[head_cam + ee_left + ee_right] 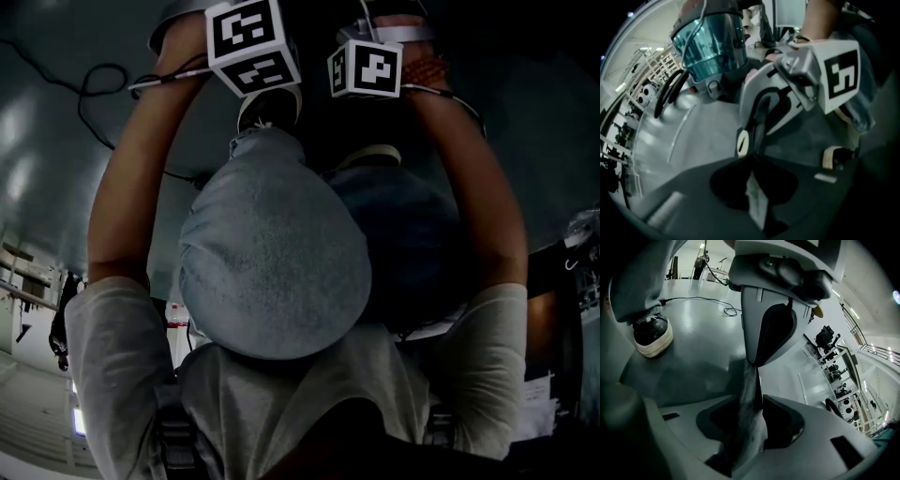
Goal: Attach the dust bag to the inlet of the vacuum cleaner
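The glossy grey floor (703, 329) spreads out under you. On it, far and to the left of both claws, stands the grey vacuum cleaner with the teal see-through canister (710, 47). Nothing you hold touches it, and its inlet cannot be made out.

Near you, your bent knee in grey trousers (272, 262) rises between your 2 outstretched arms. Just beyond it sit the left marker cube (253, 42) and the right marker cube (366, 67), side by side and close together.

Your left gripper (753, 161) has its jaws brought together on a thin pale edge of the dark grey fabric dust bag (756, 199); only that narrow strip shows between them. Your right gripper (750, 399) is just to the right of it, the 2 sets of tips almost meeting. Its jaws are clamped on the same bag, and a fold of the cloth runs up out of them to the left gripper's tips. So the bag is pinched between your 2 claws, apart from the vacuum cleaner. How far the rest of it hangs cannot be told.

To the left of the right gripper, 1 black shoe with a white sole (651, 336) rests flat on the floor. Far behind it, a thin black cable (698, 300) trails across the floor.
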Tool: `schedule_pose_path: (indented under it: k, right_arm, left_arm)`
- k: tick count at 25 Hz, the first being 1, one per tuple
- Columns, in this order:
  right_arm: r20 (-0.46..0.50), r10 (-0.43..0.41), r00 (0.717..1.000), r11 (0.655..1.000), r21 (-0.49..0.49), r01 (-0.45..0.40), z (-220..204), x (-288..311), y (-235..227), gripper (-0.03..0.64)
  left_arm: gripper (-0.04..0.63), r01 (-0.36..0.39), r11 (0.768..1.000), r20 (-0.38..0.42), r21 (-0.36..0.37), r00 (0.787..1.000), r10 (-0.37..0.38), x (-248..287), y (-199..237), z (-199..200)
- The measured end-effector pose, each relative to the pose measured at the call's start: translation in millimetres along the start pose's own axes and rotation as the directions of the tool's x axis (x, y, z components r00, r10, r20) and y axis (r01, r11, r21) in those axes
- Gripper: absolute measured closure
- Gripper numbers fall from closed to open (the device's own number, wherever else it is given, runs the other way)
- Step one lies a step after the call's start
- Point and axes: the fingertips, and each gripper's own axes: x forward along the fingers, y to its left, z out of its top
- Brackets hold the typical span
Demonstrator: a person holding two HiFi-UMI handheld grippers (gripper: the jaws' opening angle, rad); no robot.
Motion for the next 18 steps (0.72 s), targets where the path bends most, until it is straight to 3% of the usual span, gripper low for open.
schedule_pose_path:
  k: [6,13,18]
  right_arm:
    - [0.028,-0.009,1.0,0.999,0.039,0.008,22.6,-27.0,-43.0,0.565]
    - [0.074,0.088,0.993,0.963,0.249,-0.104,36.5,-95.5,-98.8,0.578]
    - [0.1,0.118,0.988,0.908,0.391,-0.148,30.6,-163.0,-133.5,0.58]
  left_arm:
    - [0.577,0.072,0.996,-0.019,0.061,0.997,-0.071,-45.8,14.7,5.7]
    - [0.577,0.151,0.975,-0.016,0.161,0.989,-0.15,-128.5,42.0,46.2]
    - [0.578,0.218,0.939,-0.043,0.264,0.976,-0.214,-191.2,51.3,99.7]
